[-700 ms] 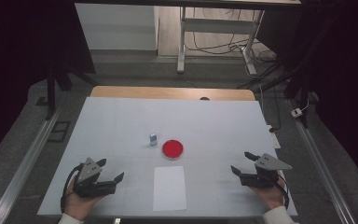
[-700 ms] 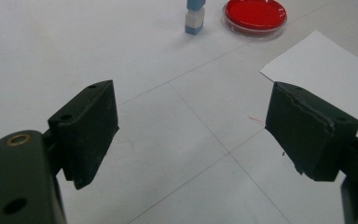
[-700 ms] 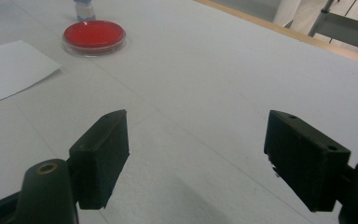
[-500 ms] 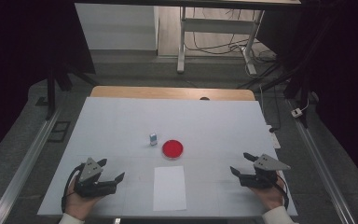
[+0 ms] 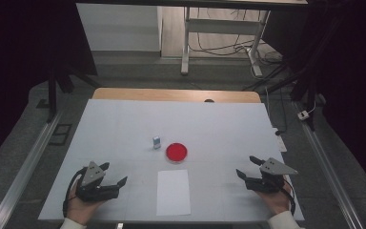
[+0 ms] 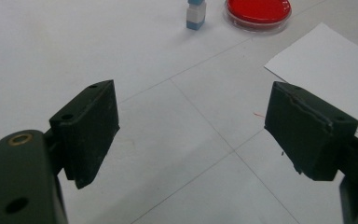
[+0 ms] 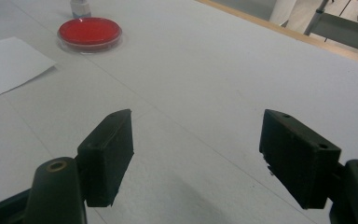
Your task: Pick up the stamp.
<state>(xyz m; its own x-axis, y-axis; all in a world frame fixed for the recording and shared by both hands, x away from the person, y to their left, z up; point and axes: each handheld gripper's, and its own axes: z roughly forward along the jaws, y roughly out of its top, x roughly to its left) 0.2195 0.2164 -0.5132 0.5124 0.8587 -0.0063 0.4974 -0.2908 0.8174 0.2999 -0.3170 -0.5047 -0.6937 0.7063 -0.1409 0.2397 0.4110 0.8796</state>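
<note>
A round red dish [image 5: 177, 152] sits near the middle of the white table [image 5: 124, 124], with a small white and blue bottle [image 5: 157, 142] just to its left. A white paper sheet [image 5: 173, 192] lies in front of the dish. My left gripper [image 5: 113, 174] rests at the front left, open, nothing between its jaws. At the front right my right gripper [image 5: 248, 166] is open and empty too. The left gripper view looks past its gripper [image 6: 191, 133] to the bottle [image 6: 196, 14], dish [image 6: 258, 13] and paper [image 6: 326, 60]. The right gripper view has its gripper [image 7: 196, 154], the dish [image 7: 90, 33] and paper [image 7: 7, 65].
A wooden strip [image 5: 176, 95] runs along the table's far edge. Metal rails [image 5: 24, 167] flank both sides. Beyond the table stand a white frame [image 5: 219, 28] and loose cables [image 5: 286, 81] on the floor.
</note>
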